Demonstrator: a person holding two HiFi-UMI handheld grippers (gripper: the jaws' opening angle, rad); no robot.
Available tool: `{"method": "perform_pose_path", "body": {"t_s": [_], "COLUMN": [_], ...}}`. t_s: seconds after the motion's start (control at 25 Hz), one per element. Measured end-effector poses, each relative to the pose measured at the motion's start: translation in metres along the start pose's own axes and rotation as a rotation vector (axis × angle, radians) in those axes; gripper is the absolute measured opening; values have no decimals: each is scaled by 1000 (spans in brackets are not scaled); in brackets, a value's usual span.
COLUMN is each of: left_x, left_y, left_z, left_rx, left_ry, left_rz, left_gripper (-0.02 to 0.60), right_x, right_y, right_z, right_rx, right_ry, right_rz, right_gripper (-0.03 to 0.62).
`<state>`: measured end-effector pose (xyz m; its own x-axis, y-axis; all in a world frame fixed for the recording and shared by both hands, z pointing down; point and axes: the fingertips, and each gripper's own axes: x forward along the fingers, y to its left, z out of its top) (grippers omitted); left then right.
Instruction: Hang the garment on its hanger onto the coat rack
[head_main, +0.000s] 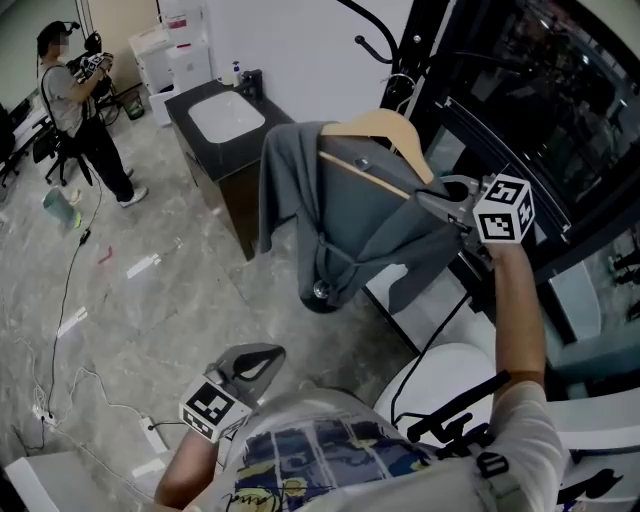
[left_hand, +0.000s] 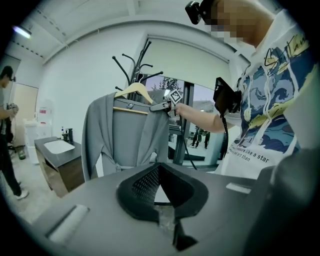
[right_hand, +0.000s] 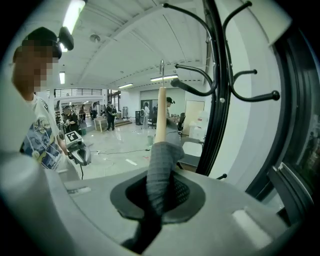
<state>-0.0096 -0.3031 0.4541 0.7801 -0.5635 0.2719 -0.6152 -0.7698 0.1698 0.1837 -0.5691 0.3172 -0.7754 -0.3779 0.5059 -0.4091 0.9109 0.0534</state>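
Note:
A grey garment (head_main: 360, 215) hangs on a wooden hanger (head_main: 385, 128), held up in the air close to the black coat rack (head_main: 385, 35). My right gripper (head_main: 440, 200) is shut on the hanger's cloth-covered right shoulder end. In the right gripper view the grey cloth (right_hand: 161, 170) runs between the jaws. Above it the hanger arm (right_hand: 161, 115) rises, with its metal hook (right_hand: 162, 67) beside the rack's pole (right_hand: 220, 90) and not on any prong. My left gripper (head_main: 262, 358) is low by the person's body, shut and empty. From it I see the garment (left_hand: 127, 135) and rack (left_hand: 135, 67).
A dark cabinet with a white sink (head_main: 225, 115) stands behind the garment. Another person (head_main: 75, 110) stands at the far left on the marble floor, where cables (head_main: 70, 290) trail. A white round seat (head_main: 450, 370) sits at the lower right, and a dark glass wall (head_main: 540, 90) is at the right.

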Motion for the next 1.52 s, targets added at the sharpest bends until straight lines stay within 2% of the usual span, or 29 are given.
{"method": "perform_pose_path", "body": {"t_s": [0.44,0.8,1.0,1.2,1.36,1.52], "left_x": [20,23,16,-1,-16,-34], "left_y": [17,14,5,-4,-10,-18], "left_z": [6,2,2,-4,-8,-16], "left_rx": [-20,-29,-25,-27,-27,-6], "left_ry": [8,20,18,19,19,22], "left_rz": [30,30,29,41,45,42], "left_gripper": [3,3,3,3,3,3], "right_x": [32,40,39,30,13,-23], "right_y": [-60,-66,-69,-69,-69,-56], "right_z": [-42,-48,-47,-46,-45,-34], "right_rx": [62,48,10,-47,-117,-139], "right_ry": [40,20,-8,-21,-13,-81], "right_rz": [-20,-34,-96,-209,-369,-550], "right_gripper": [23,28,49,103,172,199]}}
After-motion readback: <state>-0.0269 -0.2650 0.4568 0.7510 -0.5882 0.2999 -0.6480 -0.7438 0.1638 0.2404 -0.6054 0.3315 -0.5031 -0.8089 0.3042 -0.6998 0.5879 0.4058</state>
